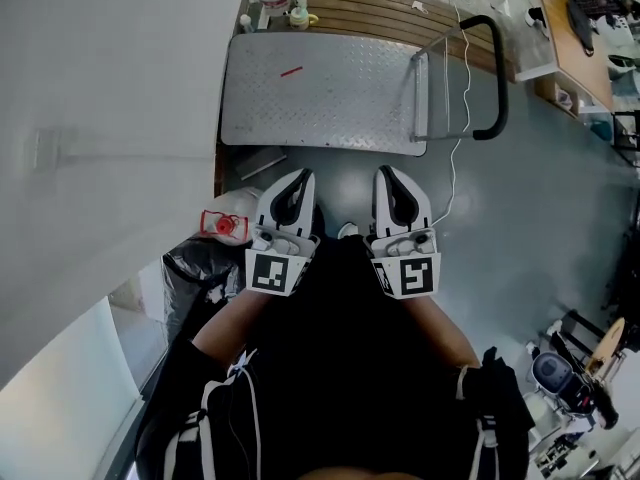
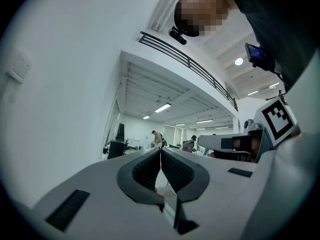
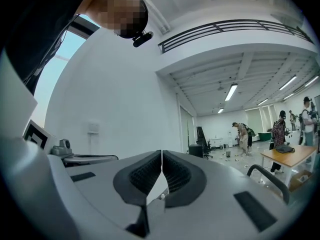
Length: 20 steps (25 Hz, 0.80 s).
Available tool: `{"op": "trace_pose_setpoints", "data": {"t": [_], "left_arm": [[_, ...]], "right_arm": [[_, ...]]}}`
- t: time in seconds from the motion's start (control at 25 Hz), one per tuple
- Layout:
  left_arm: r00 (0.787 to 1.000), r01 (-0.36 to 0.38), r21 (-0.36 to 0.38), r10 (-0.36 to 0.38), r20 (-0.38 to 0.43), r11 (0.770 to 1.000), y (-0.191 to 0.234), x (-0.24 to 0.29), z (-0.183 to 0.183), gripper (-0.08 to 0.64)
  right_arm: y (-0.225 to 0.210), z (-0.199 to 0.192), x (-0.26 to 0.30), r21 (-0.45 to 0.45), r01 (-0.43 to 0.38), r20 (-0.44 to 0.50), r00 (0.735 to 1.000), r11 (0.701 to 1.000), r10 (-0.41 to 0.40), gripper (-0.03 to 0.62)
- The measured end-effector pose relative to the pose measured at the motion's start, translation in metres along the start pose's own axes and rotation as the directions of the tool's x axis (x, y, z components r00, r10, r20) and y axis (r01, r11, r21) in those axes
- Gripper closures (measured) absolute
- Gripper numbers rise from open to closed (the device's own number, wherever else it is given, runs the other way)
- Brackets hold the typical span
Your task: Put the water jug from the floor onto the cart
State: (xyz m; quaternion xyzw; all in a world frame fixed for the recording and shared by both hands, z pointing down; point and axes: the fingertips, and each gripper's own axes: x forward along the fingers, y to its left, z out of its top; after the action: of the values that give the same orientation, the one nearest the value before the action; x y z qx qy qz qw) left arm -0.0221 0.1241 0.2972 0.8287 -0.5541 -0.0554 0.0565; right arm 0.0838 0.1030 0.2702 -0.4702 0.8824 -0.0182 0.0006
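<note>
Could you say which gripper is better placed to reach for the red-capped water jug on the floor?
Probably the left gripper: the clear plastic, red-capped water jug lies just to its left, while the right gripper is on the far side. Both are shut and empty.

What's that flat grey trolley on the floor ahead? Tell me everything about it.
The cart is a low flatbed with a grey, tread-patterned metal deck, bare but for a small red mark. A black tubular handle sits at its right end, where a white cable trails past. It stands on the grey floor beside wooden slats.
</note>
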Motion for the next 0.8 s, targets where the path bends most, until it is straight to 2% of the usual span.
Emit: {"op": "trace_pose_setpoints", "data": {"t": [0.16, 0.32, 0.52, 0.8], "left_arm": [[1.000, 0.019, -0.043, -0.019, 0.018, 0.999, 0.023, 0.008, 0.004, 0.541], [0.999, 0.035, -0.036, -0.035, -0.003, 0.999, 0.041, 0.009, 0.000, 0.541], [0.999, -0.033, -0.052, 0.034, 0.022, 0.998, 0.064, 0.015, 0.001, 0.541], [0.997, -0.064, -0.008, 0.063, -0.053, 0.998, 0.072, 0.005, -0.026, 0.540]], "right_arm": [[0.011, 0.001, 0.021, -0.020, 0.011, -0.014, 1.000, 1.000, -0.011, 0.572], [0.017, -0.003, 0.038, -0.015, 0.018, -0.031, 0.999, 1.000, -0.019, 0.573], [0.011, -0.001, 0.046, -0.034, 0.010, -0.041, 0.999, 0.999, -0.011, 0.572], [0.006, -0.004, 0.070, -0.017, -0.057, -0.038, 0.998, 0.998, 0.057, 0.572]]}}
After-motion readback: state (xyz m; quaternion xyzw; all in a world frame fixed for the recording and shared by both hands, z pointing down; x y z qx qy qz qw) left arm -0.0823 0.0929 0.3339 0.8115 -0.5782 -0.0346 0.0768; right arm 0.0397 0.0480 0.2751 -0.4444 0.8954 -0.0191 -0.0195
